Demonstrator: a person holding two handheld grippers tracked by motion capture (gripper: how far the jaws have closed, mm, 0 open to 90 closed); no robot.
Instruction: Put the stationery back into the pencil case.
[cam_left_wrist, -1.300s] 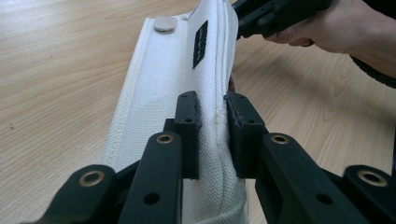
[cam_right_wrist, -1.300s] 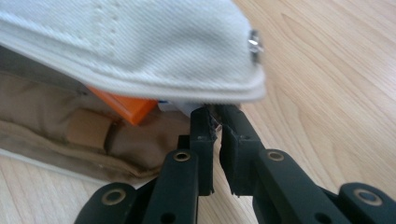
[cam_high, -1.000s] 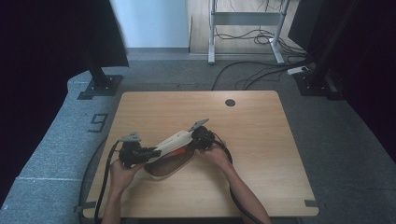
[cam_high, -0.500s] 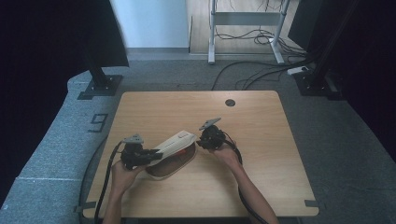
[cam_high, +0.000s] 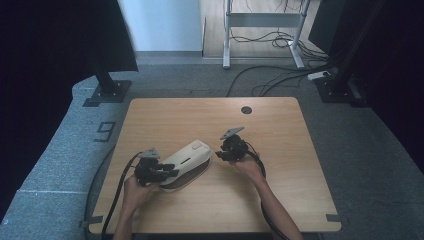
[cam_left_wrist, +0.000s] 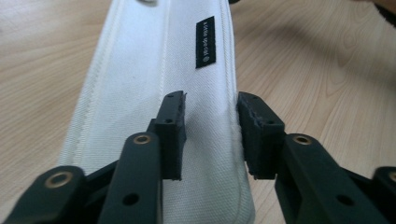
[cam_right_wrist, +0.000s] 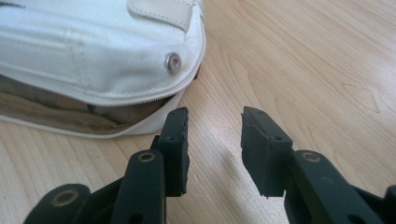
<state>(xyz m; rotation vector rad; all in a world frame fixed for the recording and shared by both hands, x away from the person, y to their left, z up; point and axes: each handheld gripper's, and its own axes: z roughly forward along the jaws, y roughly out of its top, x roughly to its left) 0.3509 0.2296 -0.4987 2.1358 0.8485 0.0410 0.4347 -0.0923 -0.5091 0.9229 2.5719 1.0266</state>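
left black two-jaw gripper (cam_high: 172, 171): brass-ringed pivots, small screw holes, ridged pads (cam_left_wrist: 175, 135) | right black two-jaw gripper (cam_high: 216, 155): grey three-cornered plate at 12 o'clock | black cables at 6 o'clock | forearms unsleeved

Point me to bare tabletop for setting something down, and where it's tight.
Free: the far half of the table up to the cable hole, and the right side beyond the right gripper. Tight: near left, where the white pouch lies between both grippers, the left gripper at its near end.
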